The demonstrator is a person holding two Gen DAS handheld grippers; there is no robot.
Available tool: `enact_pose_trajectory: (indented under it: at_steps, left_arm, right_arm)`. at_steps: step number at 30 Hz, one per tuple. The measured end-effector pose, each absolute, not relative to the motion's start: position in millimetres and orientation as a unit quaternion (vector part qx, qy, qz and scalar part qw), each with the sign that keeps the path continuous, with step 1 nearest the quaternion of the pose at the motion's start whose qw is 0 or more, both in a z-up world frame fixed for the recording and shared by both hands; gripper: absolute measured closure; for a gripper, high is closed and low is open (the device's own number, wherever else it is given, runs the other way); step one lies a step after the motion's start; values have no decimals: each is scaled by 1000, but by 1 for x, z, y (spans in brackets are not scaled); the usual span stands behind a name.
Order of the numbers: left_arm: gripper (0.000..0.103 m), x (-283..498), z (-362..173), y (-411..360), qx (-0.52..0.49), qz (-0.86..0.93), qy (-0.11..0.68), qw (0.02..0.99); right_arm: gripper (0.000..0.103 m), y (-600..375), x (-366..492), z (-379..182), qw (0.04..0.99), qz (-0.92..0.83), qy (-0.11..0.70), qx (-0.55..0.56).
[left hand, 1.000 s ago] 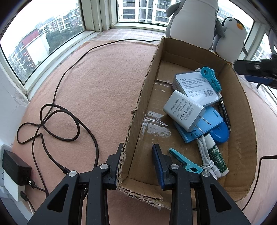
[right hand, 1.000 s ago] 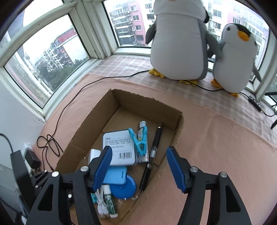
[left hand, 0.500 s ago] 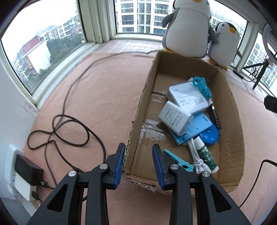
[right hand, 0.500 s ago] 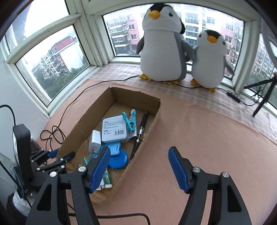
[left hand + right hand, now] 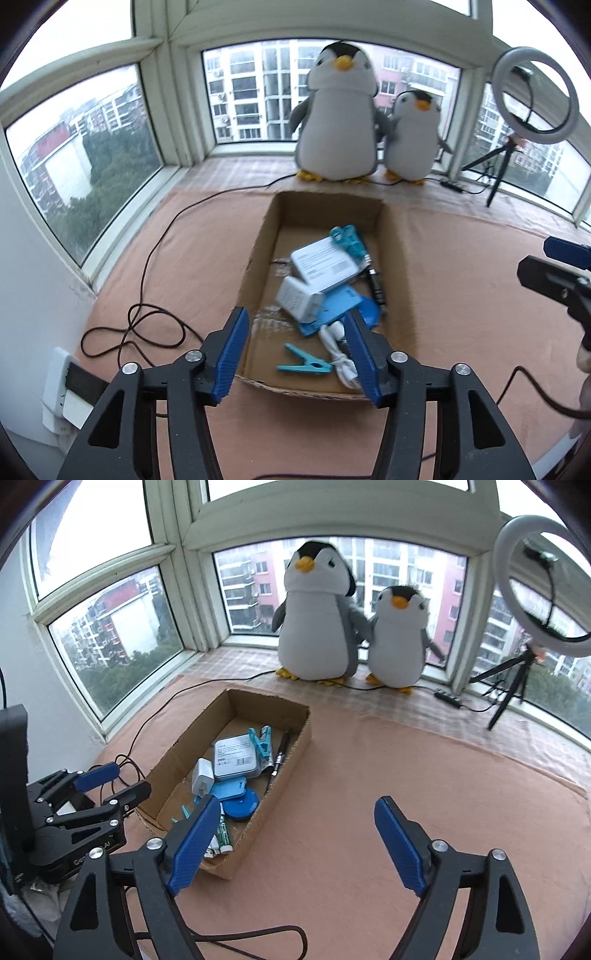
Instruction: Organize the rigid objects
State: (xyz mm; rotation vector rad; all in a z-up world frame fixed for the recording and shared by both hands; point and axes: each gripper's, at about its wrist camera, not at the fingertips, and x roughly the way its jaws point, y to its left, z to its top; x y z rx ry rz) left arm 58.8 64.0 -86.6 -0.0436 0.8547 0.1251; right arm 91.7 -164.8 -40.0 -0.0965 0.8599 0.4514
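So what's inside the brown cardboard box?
The cardboard box holds a white case, a charger, teal clips, a black pen, blue tags and a white cable. Whatever lies underneath is covered.

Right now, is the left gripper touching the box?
Apart. In the right wrist view the left gripper, jaws opening and empty, sits left of the box, with pink mat visible between its fingertips and the cardboard wall.

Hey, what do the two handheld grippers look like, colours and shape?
Both match: the left gripper and right gripper have black angular frames with triangular cut-outs, silver round bolts at the joints, and two long fingers lined with ribbed blue pads. The left gripper's side carries faint white lettering, unreadable.
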Motion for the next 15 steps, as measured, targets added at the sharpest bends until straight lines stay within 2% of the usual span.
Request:
enact_pose_trajectory:
  at_steps: [4, 8, 15]
  left_arm:
    - [38, 52, -75, 51, -17, 54, 404, 913]
    - [29, 43, -63, 43, -13, 50, 395, 917]
    - [20, 28, -44, 37, -9, 52, 377, 925]
  right_arm:
    - [17, -176, 78, -31, 895, 200, 398, -40]
    - [16, -185, 66, -23, 900, 191, 390, -31]
    - [16, -192, 47, -18, 901, 194, 388, -14]
